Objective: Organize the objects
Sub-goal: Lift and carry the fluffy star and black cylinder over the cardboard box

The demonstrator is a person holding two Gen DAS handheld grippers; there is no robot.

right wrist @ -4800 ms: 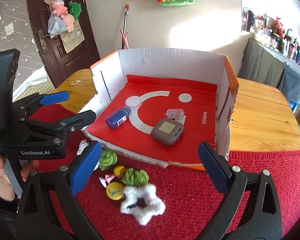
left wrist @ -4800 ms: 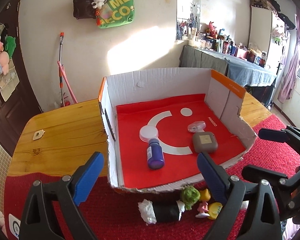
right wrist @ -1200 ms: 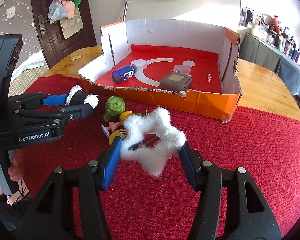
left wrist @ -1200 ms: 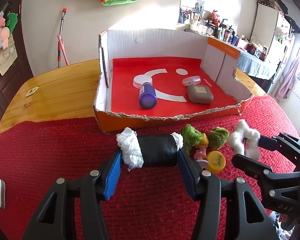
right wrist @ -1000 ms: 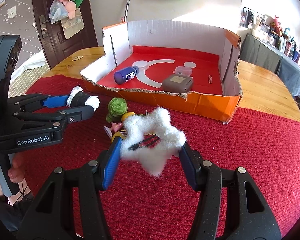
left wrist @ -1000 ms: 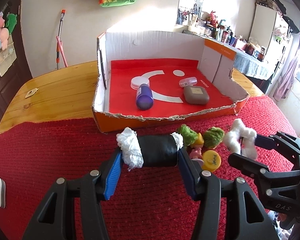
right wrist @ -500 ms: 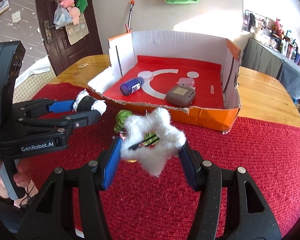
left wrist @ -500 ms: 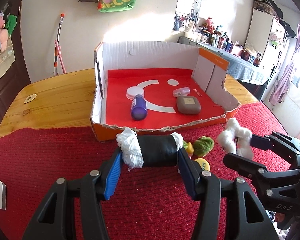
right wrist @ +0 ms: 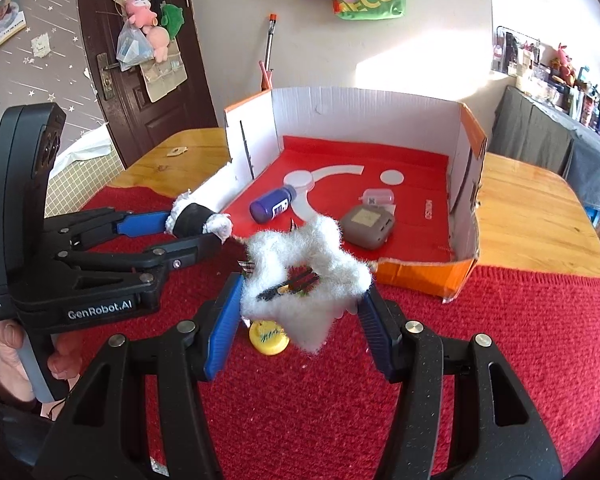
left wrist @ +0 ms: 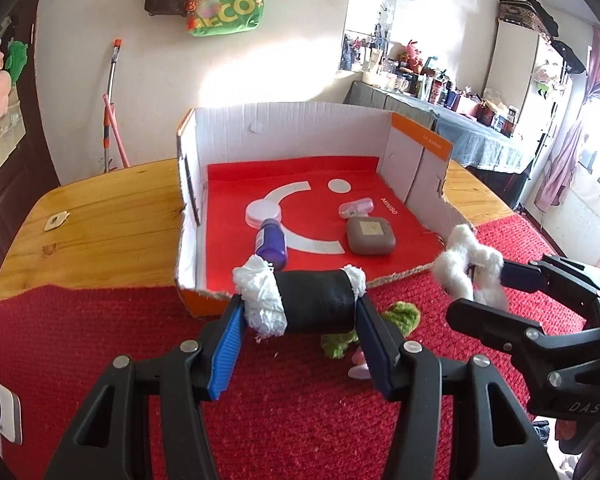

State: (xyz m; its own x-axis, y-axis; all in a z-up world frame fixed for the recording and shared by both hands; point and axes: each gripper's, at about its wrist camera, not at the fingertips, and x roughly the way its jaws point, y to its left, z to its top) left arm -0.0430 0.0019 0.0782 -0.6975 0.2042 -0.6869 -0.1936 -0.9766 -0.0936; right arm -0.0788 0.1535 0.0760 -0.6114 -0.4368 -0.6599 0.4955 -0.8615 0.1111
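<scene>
1. Above the red cloth (left wrist: 100, 344) that covers the near half of the table (left wrist: 112, 208), I hold both grippers clear of the surface, just in front of the box (left wrist: 292, 128).
2. Left gripper (left wrist: 300, 316): fingers (left wrist: 226, 350) pinch a black roll (left wrist: 314, 300) by its two ends. White wadding sticks out at each end. The roll lies level and crosswise between the pads, in the air before the box's torn front edge.
3. Right gripper (right wrist: 300, 312): fingers (right wrist: 220, 326) pinch a white fluffy star (right wrist: 300, 276), with a dark clip showing at its middle. The star hangs above the cloth, touching nothing else.
4. Seen from the left wrist, the right gripper and its star sit to the right of the roll, apart from it.
5. Box contents, all on the red liner (left wrist: 236, 248): a purple bottle (left wrist: 272, 244) on its side, its cap end by a white disc (left wrist: 263, 213); a grey case (left wrist: 370, 235) lying flat; a small clear capsule (left wrist: 354, 207) just behind the case.
6. On the cloth, below the held items: a green fuzzy piece (left wrist: 396, 318), a small pink piece (left wrist: 360, 364) and a yellow cap (right wrist: 268, 338). The cap lies under the star in the right wrist view.
7. My left hand (right wrist: 16, 356) grips the left gripper's handle at the lower left of the right wrist view.
</scene>
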